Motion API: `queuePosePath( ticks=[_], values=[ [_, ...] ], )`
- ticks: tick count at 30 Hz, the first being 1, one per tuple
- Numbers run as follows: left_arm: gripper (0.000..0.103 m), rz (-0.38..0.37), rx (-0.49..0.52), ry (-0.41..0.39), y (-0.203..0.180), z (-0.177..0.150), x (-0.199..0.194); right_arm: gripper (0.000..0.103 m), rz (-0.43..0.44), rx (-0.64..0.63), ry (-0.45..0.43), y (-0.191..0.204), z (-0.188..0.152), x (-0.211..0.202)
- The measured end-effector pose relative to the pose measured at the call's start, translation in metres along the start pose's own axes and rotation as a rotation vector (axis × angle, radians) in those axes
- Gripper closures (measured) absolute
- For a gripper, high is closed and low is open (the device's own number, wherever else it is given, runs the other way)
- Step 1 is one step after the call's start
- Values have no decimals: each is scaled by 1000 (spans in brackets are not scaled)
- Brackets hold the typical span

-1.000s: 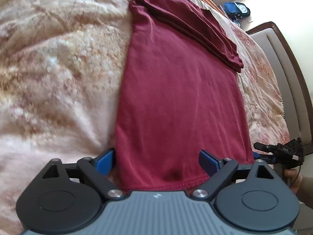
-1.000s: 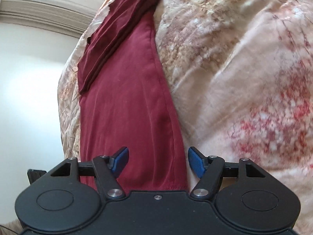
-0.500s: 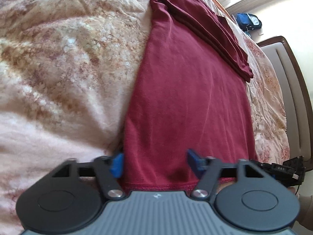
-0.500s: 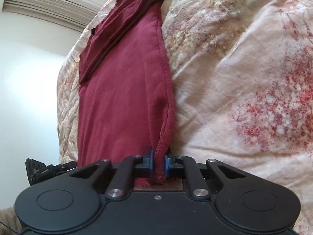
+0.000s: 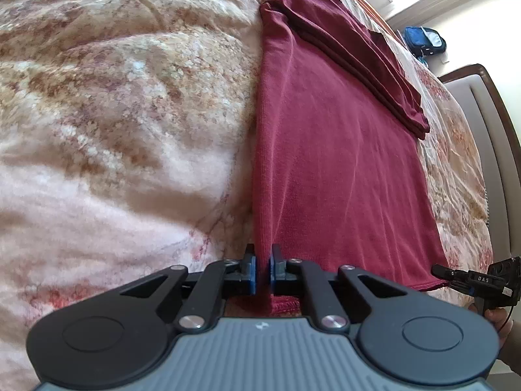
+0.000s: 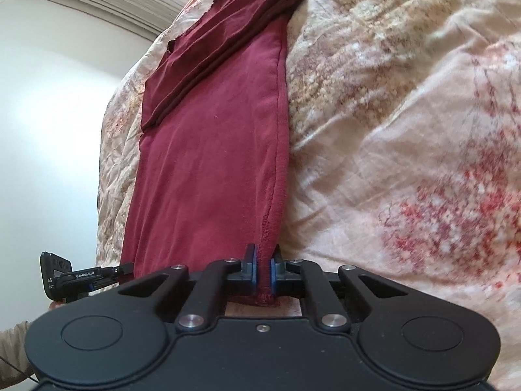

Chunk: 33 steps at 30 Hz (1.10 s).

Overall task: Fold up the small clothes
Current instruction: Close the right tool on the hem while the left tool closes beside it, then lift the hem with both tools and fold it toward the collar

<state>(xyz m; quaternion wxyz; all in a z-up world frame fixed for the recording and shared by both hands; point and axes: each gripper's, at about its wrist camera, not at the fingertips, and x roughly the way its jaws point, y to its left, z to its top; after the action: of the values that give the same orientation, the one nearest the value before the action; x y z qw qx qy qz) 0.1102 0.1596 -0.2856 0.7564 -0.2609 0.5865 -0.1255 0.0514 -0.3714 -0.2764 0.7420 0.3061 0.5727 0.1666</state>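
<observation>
- On the bed's floral quilt point(image 5: 123, 104), the maroon garment point(image 5: 332, 163) lies flat, running from frame bottom to top centre, its far end folded over.
- At lower centre of the left wrist view, the left tool point(image 5: 263, 272) is clamped on the garment's near left corner.
- In the right wrist view, the right tool point(image 6: 263, 272) is clamped on the near right corner.

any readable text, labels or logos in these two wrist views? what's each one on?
"GenRoboAI": on the left gripper, along its side arm, seen from the right wrist view.
"AS": on the same gripper's dark end block; further letters cut off.
"DAS": on the right gripper, seen from the left wrist view; possibly part of a longer word.
Nothing on the maroon garment.
</observation>
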Motion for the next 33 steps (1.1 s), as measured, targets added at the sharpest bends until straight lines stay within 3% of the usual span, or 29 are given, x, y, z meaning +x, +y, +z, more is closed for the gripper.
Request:
queuePosePath(
  ticks=[4, 11, 17, 19, 21, 22, 24, 27, 33],
  values=[
    [98, -9, 15, 0, -1, -1, -12, 98, 51, 0, -8, -4, 4, -11],
    [98, -97, 35, 34, -14, -19, -27, 98, 94, -13, -7, -15, 9, -47],
    [97, -77, -41, 79, -1, -34, -10, 97, 37, 38, 24, -30, -6, -54],
    [91, -54, -66, 84, 1, -32, -3, 95, 2, 66, 29, -37, -11, -46],
    [81, -34, -67, 102, -2, -27, 4, 81, -18, 73, 44, -36, -11, -35],
    [77, -26, -48, 110, -5, -23, 5, 80, -45, 67, 57, -36, -10, -30],
    [49, -31, 2, 117, -15, -20, 7, 70, -41, 57, 71, -36, -9, -25],
    [30, -32, 55, 128, -28, -19, 9, 64, -34, 68, 78, -39, -6, -25],
    [25, -23, 40, 117, -35, -22, 6, 61, -35, 66, 92, -38, -2, -25]
  ],
)
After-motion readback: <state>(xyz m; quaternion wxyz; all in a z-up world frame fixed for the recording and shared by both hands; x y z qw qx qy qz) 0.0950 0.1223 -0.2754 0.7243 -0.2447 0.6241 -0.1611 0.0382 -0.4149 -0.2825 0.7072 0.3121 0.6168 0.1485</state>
